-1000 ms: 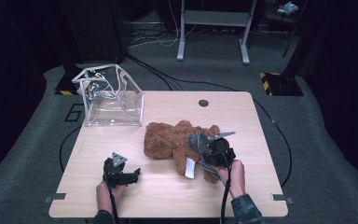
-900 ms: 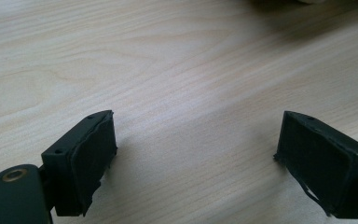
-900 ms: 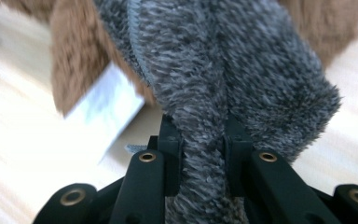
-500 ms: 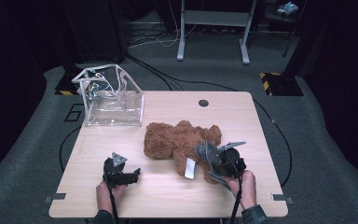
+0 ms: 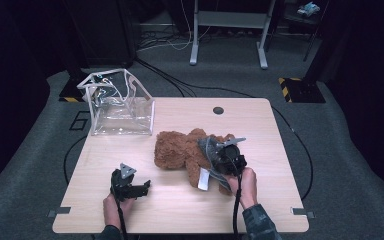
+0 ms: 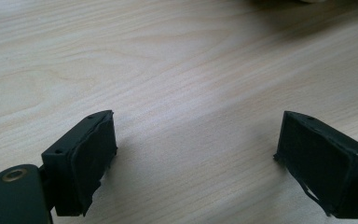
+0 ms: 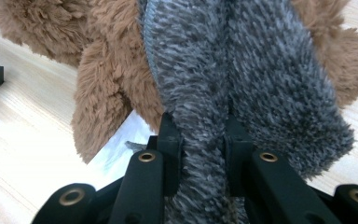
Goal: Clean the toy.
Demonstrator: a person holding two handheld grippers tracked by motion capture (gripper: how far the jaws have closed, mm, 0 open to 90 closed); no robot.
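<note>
A brown teddy bear (image 5: 177, 150) lies in the middle of the wooden table (image 5: 260, 125), a grey scarf (image 5: 207, 146) around its neck. My right gripper (image 5: 219, 156) rests on the bear's right side, shut on the scarf. In the right gripper view the grey scarf (image 7: 242, 70) is pinched between the jaws of the right gripper (image 7: 203, 135), with the bear's brown fur (image 7: 107, 93) behind it. My left gripper (image 5: 141, 188) sits low over the table's front left. Its jaws stand wide apart in the left gripper view (image 6: 196, 154), with bare wood between them.
A clear plastic bag (image 5: 120, 107) stands open at the table's back left corner. A white tag (image 5: 203, 178) hangs from the bear near the right hand. There is a round cable hole (image 5: 218, 110) at the back edge. Dark floor with cables surrounds the table.
The right gripper slid toward the front right half a second ago and has come back onto the bear, still holding the scarf. The left gripper has stayed put.
</note>
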